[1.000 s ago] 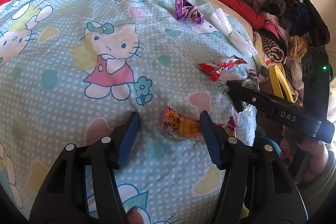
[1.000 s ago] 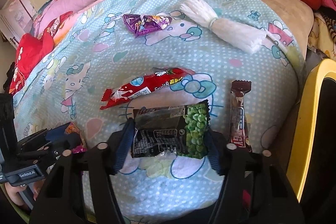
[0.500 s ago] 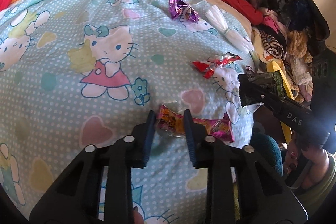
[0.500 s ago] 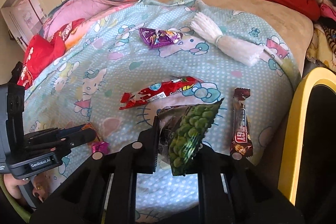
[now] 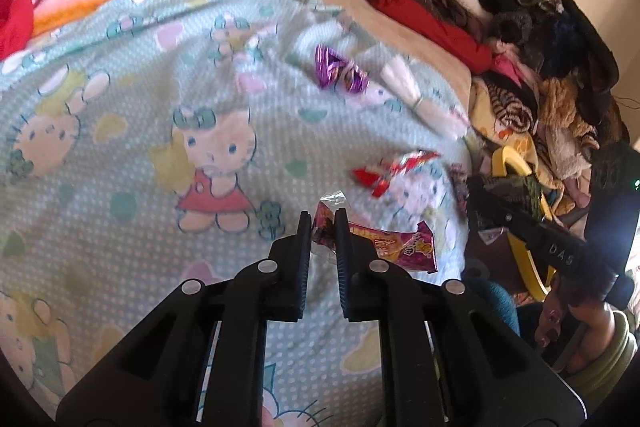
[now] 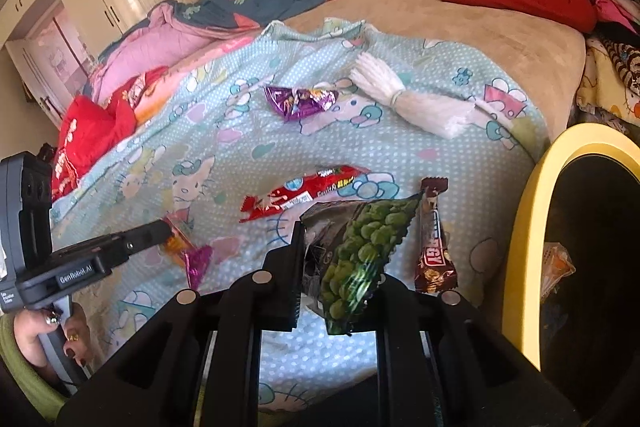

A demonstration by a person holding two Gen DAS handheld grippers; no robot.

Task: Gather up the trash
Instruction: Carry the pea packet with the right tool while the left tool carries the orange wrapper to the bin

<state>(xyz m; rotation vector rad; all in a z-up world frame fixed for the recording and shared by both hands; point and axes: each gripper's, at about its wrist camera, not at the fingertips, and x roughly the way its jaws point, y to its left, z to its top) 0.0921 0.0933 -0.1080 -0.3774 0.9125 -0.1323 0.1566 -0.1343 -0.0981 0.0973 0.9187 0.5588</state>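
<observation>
On cartoon bedspread [image 6: 192, 163], left hand-held gripper [image 5: 323, 227] pinching pink wrapper [image 5: 384, 245], right hand-held gripper [image 6: 340, 259] clamping pea packet [image 6: 360, 251], yellow-rimmed bin [image 6: 520, 227] beside.

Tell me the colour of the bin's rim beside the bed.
Yellow. The bin rim shows best in the right wrist view, curving round a dark opening.

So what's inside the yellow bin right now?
In the yellow bin, one crumpled orange-and-clear wrapper shows near the rim. The rest of the inside is dark, so anything deeper cannot be seen.
</observation>
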